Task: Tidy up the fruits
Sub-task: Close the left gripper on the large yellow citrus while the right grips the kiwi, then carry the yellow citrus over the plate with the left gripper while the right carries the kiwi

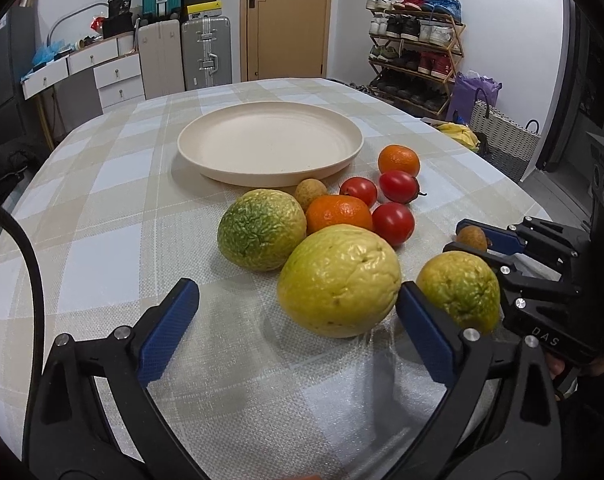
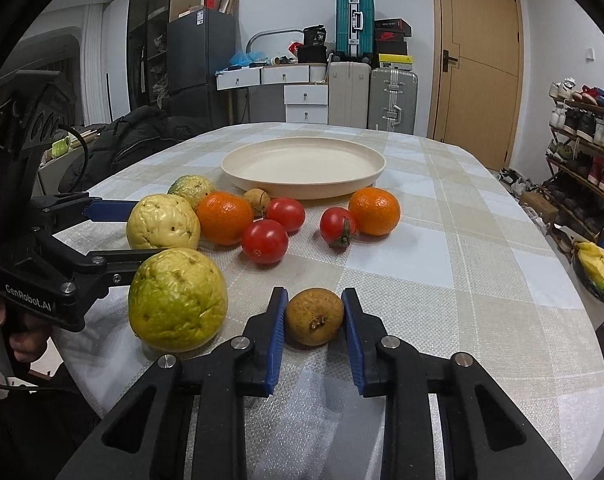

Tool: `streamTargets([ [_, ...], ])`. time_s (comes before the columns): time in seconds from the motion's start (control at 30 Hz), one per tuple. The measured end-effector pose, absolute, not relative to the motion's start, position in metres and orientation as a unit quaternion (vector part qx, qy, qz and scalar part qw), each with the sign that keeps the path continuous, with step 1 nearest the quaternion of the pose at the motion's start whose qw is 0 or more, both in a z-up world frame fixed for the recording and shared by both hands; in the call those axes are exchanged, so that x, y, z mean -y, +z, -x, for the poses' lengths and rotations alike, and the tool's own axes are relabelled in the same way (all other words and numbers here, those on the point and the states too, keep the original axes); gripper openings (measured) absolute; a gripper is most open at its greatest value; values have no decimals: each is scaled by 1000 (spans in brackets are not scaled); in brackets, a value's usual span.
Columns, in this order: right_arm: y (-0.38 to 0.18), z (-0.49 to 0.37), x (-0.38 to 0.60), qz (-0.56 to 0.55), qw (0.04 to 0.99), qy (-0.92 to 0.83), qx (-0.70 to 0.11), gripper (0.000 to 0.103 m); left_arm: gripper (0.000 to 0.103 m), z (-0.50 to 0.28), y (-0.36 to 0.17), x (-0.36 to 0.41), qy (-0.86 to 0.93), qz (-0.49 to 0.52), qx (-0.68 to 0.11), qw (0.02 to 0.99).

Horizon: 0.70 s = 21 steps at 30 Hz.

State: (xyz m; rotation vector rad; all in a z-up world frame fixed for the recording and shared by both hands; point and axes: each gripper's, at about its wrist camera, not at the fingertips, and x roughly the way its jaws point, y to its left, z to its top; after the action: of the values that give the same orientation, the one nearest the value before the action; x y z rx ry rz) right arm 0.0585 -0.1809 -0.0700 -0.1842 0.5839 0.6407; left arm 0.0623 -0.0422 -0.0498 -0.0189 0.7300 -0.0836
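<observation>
Checked woven tablecloth (image 2: 442, 248) in beige/white squares, slightly glossy near the front edge. Round cream plate (image 2: 302, 168), matte, shallow rim, sits toward the far side w/ nothing on it. Fruit lies in a loose cluster just in front of the plate: three bumpy yellow-green guavas, dimpled skin, the nearest guava (image 2: 178, 300) the largest in the right wrist view; two pebbly oranges; three smooth shiny red tomatoes, one w/ a dried calyx; a small round tan fruit by the plate rim.

Right gripper (image 2: 314, 320): blue ribbed pads clenched on a small brown fruit (image 2: 314, 317), rough dull skin, resting on the cloth at the near edge, apart from the cluster. Gripper angles down toward the table.

Left gripper (image 1: 298, 320): jaws spread wide, grasping nothing; a big yellow guava (image 1: 340, 280) sits just ahead of the pads, right pad (image 1: 422, 336) beside it, contact unclear. A hand (image 2: 18, 332) grips its black handle, tool angled down.
</observation>
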Motion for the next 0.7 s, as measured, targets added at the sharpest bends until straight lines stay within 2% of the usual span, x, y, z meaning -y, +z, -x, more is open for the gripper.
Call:
streamTargets([
  [0.2,-69,-61,184,80,904,309,-284,28,99,-62,-46,45,-47,9,-357,933],
  [0.3,-70,-60,183,80,903,312,-283,28,83,-64,-46,48,-54,2,-358,932],
  [0.37,-71,-59,182,81,902,315,-284,28,66,-64,-46,49,-66,2,-358,931],
  [0.43,-71,-58,182,82,902,316,-283,28,55,-63,-44,51,-81,4,-355,931],
  [0.7,-72,-56,180,87,899,324,-281,28,55,-61,-44,51,-84,8,-349,933],
])
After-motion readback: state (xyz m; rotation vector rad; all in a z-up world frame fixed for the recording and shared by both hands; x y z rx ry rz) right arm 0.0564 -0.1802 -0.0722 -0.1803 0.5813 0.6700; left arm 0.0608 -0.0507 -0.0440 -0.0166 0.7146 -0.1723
